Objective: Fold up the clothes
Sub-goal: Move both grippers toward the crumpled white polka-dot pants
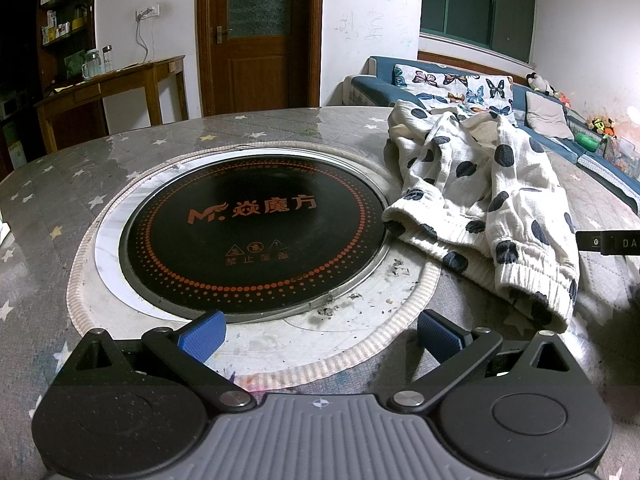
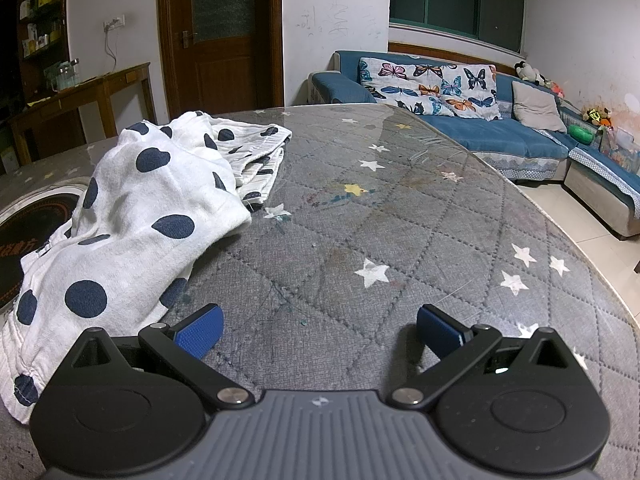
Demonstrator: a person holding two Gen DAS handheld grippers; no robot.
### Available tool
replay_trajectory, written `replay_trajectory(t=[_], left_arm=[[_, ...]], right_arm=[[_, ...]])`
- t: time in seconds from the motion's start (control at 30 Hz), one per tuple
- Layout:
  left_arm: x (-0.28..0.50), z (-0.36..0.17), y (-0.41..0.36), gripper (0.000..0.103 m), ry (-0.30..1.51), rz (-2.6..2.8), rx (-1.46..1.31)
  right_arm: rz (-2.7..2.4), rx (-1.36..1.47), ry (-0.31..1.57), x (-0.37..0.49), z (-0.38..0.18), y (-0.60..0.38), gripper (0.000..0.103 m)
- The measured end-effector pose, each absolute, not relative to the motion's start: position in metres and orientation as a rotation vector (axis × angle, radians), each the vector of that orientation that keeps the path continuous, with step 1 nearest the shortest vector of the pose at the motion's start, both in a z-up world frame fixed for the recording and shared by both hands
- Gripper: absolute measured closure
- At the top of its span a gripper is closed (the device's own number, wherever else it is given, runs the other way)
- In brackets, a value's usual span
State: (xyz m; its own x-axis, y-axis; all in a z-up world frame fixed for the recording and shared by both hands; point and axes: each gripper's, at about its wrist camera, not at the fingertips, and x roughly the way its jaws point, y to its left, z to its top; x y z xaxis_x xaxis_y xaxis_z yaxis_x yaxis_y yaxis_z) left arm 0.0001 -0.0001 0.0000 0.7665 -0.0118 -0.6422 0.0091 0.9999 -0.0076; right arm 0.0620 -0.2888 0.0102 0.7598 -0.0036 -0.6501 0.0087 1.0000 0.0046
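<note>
A white garment with dark blue dots (image 1: 484,200) lies crumpled on the round table, right of the black cooktop; in the right wrist view the same garment (image 2: 128,216) fills the left side. My left gripper (image 1: 320,334) hovers open over the cooktop's near rim, the garment off to its right, nothing between its blue pads. My right gripper (image 2: 320,332) is open above bare grey quilted cloth, with the garment's hem just left of its left fingertip (image 2: 202,332). A black part of the right gripper (image 1: 608,243) shows at the right edge of the left wrist view.
The round table (image 2: 400,216) has a grey star-patterned cover and a built-in black induction cooktop (image 1: 256,232) with crumbs by its rim. Behind stand a blue sofa (image 2: 472,132) with a butterfly blanket, a wooden door (image 1: 256,36) and a wooden side table (image 1: 112,88).
</note>
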Motion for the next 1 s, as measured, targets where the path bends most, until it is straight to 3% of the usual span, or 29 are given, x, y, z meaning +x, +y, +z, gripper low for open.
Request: replay_trajectory(t=[1.0], left_arm=[[-0.006, 0.007, -0.018, 0.000, 0.705, 0.000, 0.036]], right_arm=[[0.045, -0.011, 0.682, 0.015, 0.023, -0.276, 0.000]])
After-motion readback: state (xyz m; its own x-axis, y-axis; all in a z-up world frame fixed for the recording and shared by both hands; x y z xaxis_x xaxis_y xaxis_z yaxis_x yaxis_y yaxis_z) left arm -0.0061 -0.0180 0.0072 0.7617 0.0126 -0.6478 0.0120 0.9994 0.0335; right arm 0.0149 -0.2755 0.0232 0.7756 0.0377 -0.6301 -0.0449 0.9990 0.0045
